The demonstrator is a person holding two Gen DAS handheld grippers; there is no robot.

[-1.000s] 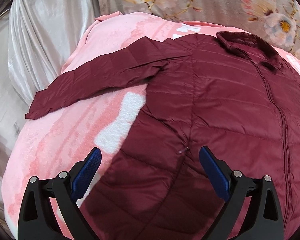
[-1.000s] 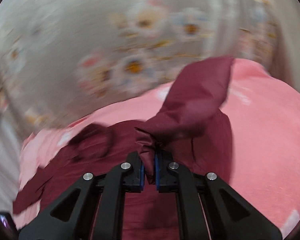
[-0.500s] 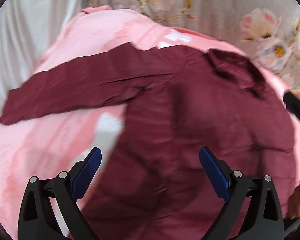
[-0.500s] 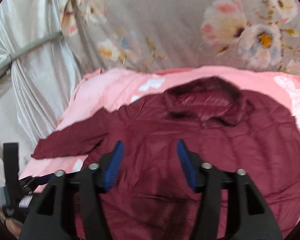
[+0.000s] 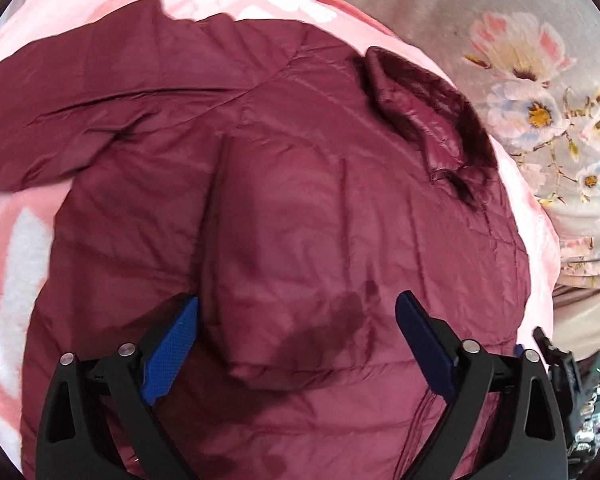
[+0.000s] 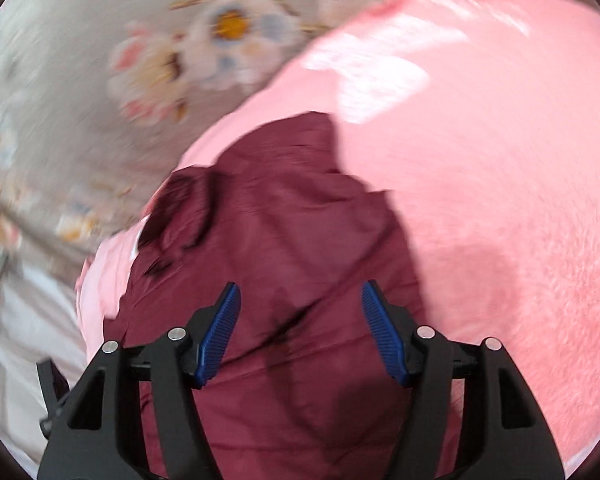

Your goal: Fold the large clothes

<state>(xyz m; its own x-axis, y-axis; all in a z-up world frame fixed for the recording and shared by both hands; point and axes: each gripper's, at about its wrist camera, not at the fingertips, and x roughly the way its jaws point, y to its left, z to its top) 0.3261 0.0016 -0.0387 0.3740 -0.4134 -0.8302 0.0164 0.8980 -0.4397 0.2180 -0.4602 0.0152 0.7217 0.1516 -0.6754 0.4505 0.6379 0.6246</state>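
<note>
Maroon quilted puffer jacket (image 5: 300, 208), probably light, slippery and springy, lies on the pink fleece blanket (image 6: 500, 200); left gripper (image 5: 296, 340) and right gripper (image 6: 300, 328) gape empty above, so pinch the outstretched sleeve (image 5: 80, 92).

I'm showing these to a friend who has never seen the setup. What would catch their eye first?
The big maroon jacket fills the middle, spread on a pink blanket, one sleeve folded across its front. Both open grippers, left and right, hover over it, blue pads bright against the fabric.
</note>
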